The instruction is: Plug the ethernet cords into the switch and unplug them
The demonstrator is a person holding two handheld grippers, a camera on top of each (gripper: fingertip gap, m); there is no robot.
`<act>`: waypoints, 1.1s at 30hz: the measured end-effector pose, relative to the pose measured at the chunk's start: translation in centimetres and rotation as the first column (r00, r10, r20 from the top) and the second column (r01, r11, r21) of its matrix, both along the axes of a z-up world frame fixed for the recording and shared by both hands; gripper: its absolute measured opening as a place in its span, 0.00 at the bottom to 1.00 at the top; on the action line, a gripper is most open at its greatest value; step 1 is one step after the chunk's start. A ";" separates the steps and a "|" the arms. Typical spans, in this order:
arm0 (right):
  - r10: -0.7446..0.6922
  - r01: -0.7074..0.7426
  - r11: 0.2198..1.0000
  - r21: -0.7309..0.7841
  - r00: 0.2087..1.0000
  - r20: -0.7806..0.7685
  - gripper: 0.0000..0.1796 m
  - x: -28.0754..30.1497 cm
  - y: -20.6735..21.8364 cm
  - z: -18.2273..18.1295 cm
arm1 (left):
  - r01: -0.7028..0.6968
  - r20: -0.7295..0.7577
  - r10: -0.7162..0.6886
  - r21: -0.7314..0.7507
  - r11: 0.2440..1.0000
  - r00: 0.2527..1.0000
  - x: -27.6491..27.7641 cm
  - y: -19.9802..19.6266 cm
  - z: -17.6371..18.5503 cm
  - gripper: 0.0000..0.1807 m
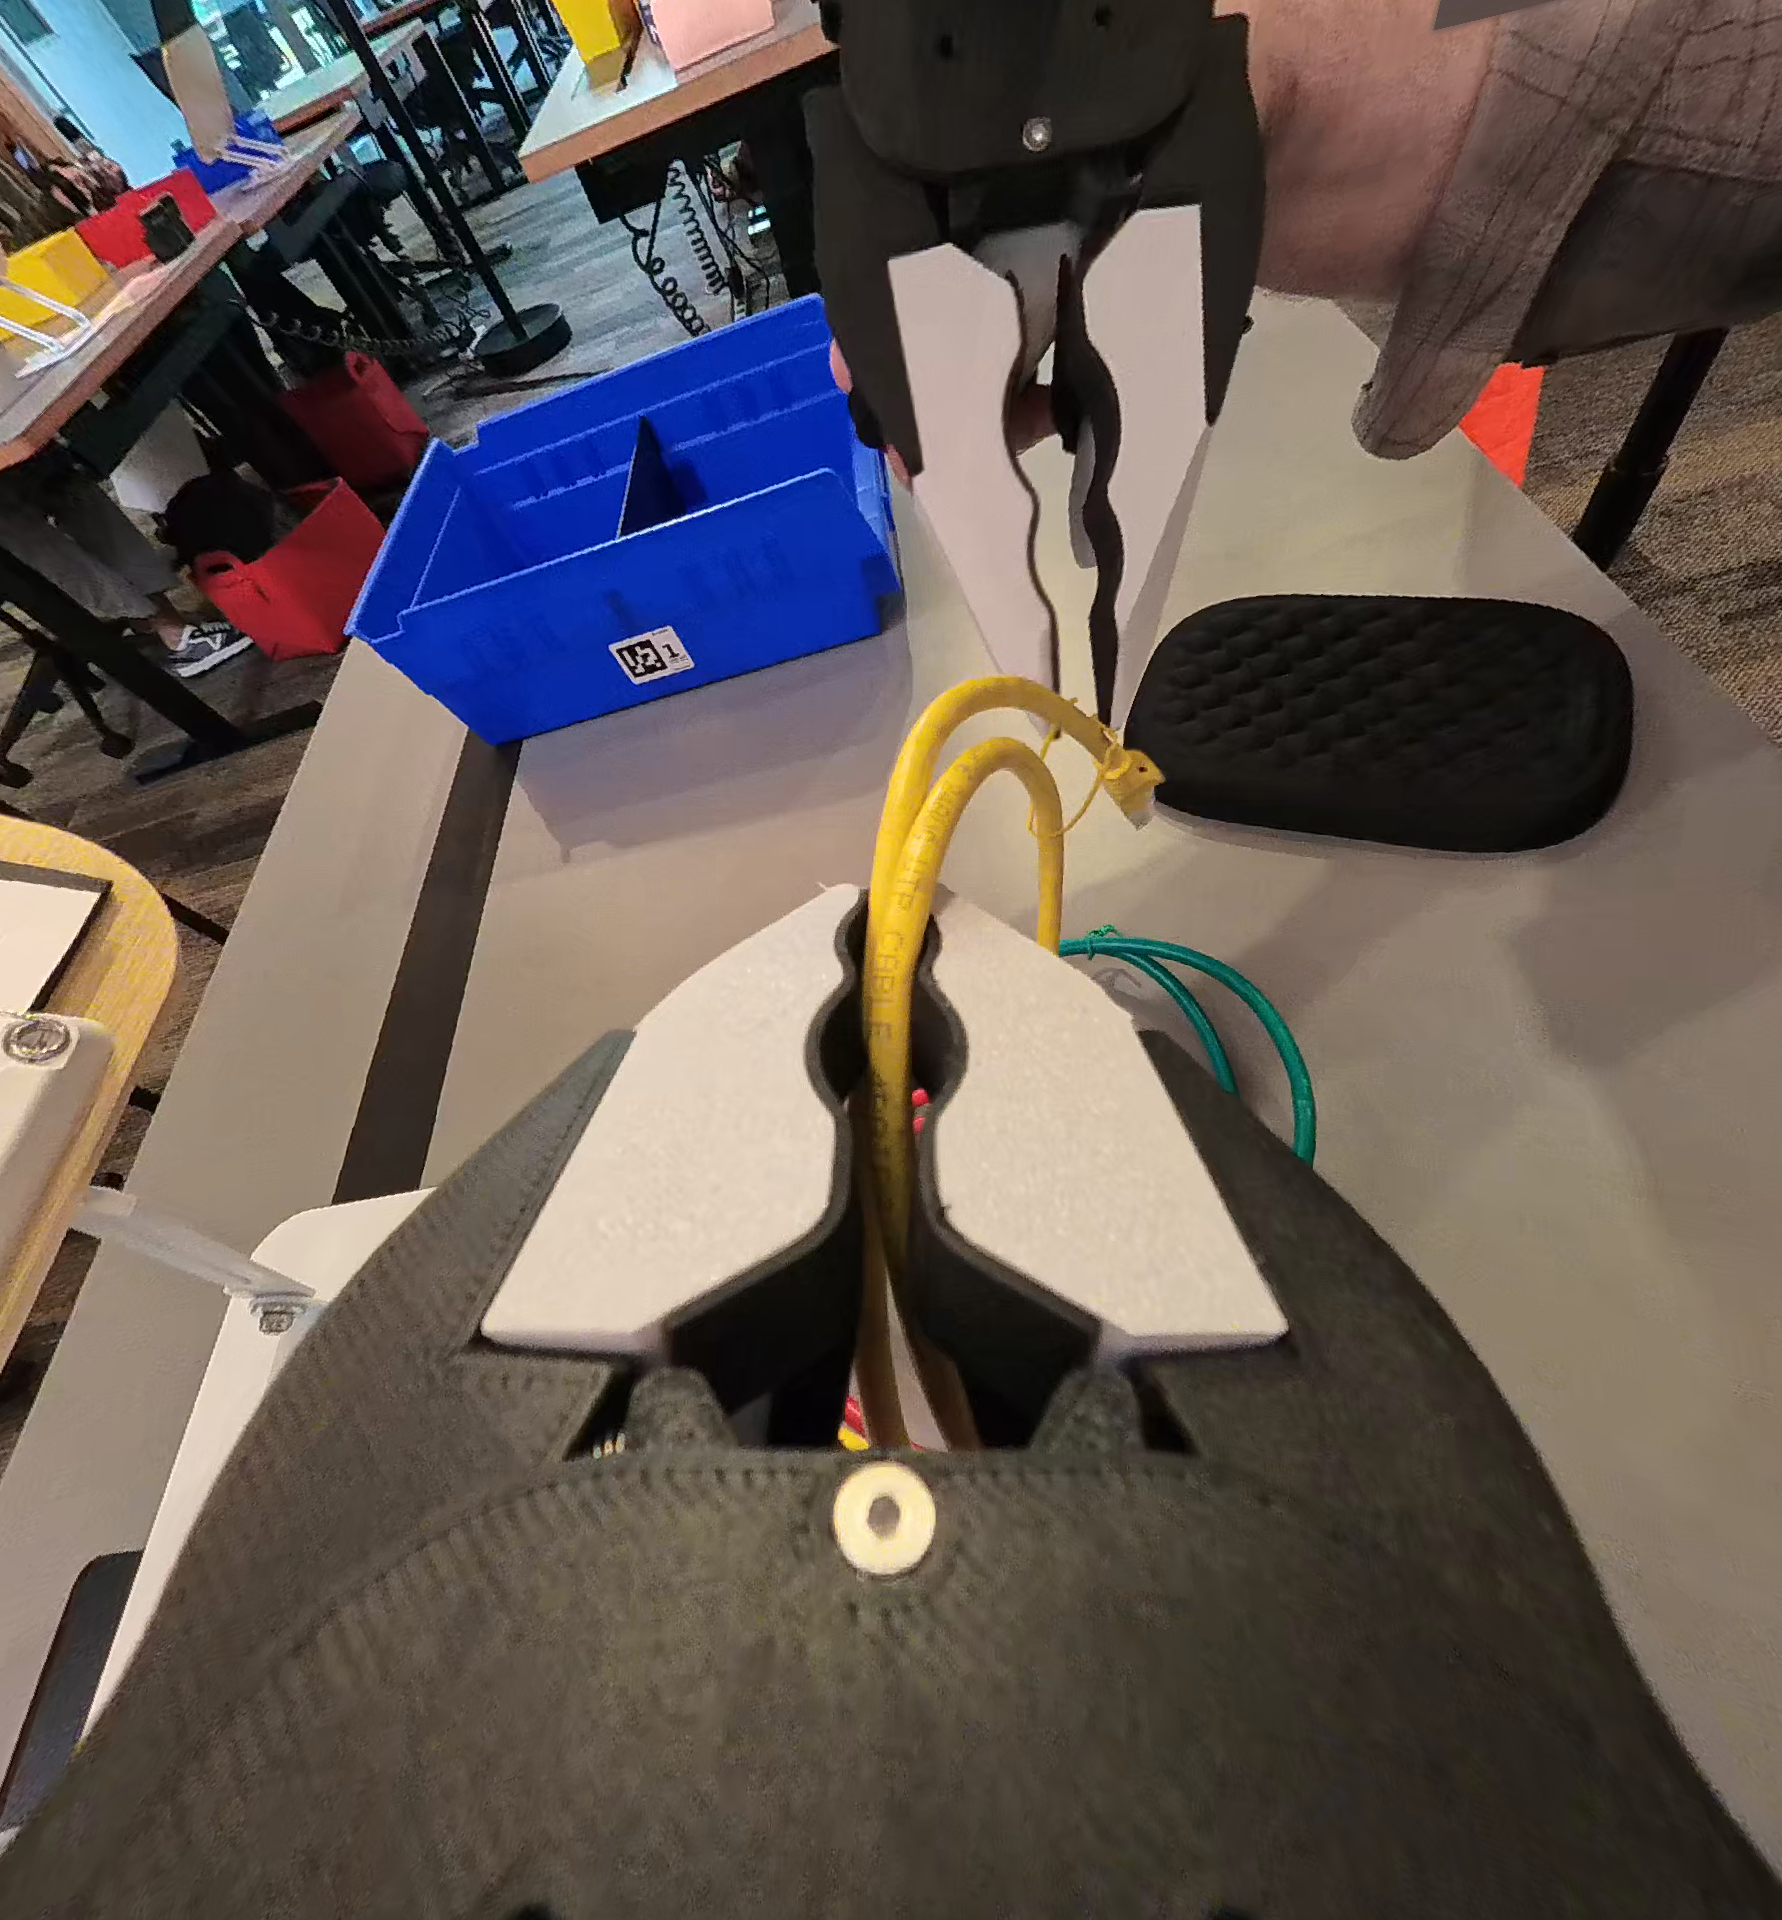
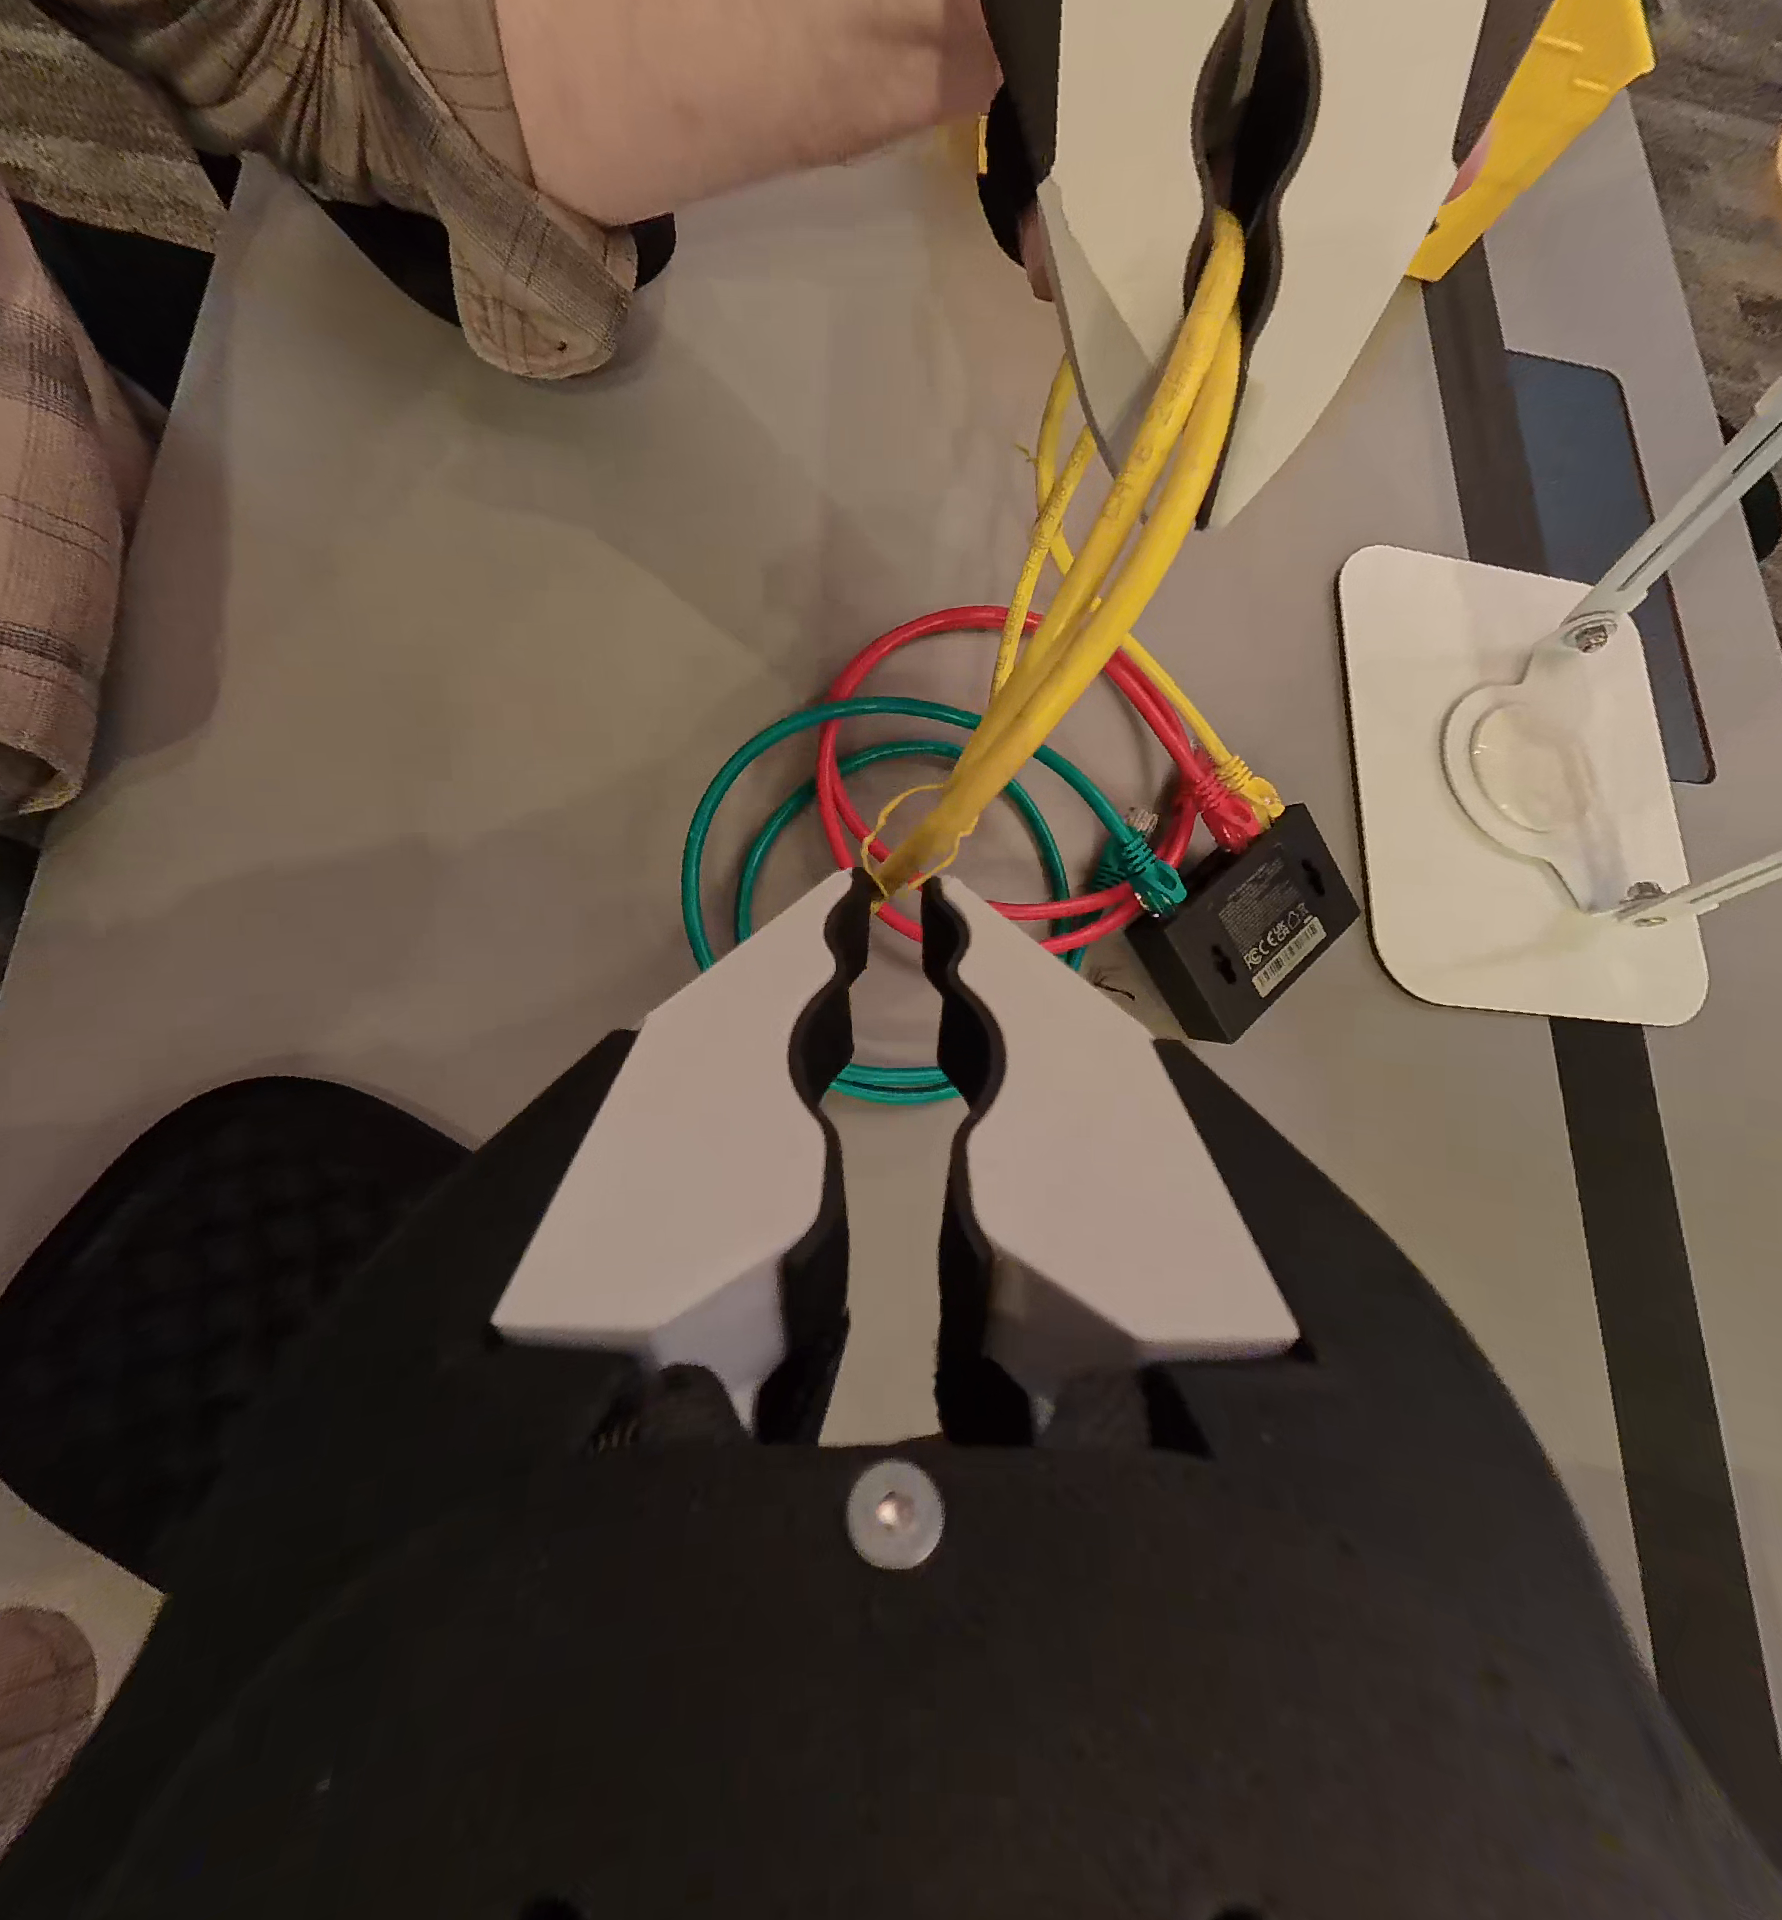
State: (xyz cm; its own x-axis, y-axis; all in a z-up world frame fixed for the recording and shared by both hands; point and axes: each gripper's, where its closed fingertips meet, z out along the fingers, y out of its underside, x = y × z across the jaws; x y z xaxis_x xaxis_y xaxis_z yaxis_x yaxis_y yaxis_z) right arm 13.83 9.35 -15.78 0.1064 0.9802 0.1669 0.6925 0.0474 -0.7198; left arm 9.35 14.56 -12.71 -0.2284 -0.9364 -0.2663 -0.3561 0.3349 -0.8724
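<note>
Hanging above the table (image 2: 451, 623), the yellow cord (image 2: 1105, 582) is lifted in a loop: one plug is seated in the switch (image 2: 1245, 925), beside the red cord (image 2: 897, 644) and the green cord (image 2: 762, 790), and the free plug (image 1: 1131, 781) is held in the air near the black pad (image 1: 1386, 717).

A risk is seen here. If the cord is pulled further up, the light switch may be dragged or tipped, or the seated plugs may be bent, because the cord is short and it crosses the other two. The free plug may also slip, since it is pinched only at the tips, close to a thin yellow tie, and its clip may then be turned to the wrong side for the port.

The left gripper (image 1: 887, 935) is closed around the loop, with two runs of cord passing through the hollow between its fingers. The right gripper (image 2: 892, 894) is nearly closed; only its tips meet, at the end of the cord behind the plug, and a narrow gap is left further back.
</note>
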 end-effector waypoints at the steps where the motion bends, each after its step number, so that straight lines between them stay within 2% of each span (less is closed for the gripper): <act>1: -0.002 0.002 1.000 0.002 1.000 0.008 0.03 0.0 0.0 -0.1 | 0.001 -0.001 -0.001 0.001 1.000 1.000 0.0 0.0 0.0 0.02; 12: -0.028 0.027 0.999 0.030 0.999 0.035 0.00 0.2 0.1 -0.1 | -0.002 -0.004 0.002 0.000 1.000 1.000 0.0 0.1 -0.1 0.02; 18: -0.132 0.124 0.990 -0.069 0.982 -0.135 0.00 0.2 0.7 1.3 | -0.026 0.019 0.025 0.016 1.000 0.999 0.1 0.5 0.3 0.02; 25: -0.260 0.198 0.960 -0.199 0.894 -0.365 0.00 0.1 1.2 2.4 | -0.056 0.043 0.054 0.026 0.998 0.998 0.2 0.9 0.7 0.02; 27: -0.260 0.172 0.958 -0.231 0.864 -0.432 0.00 -0.1 1.0 3.0 | -0.043 0.038 0.042 0.025 0.999 0.998 0.3 0.7 0.6 0.02; 33: -0.260 0.121 0.947 -0.298 0.832 -0.490 0.00 -0.3 1.3 4.0 | -0.013 0.005 0.013 0.044 0.999 1.000 0.4 -0.1 0.1 0.02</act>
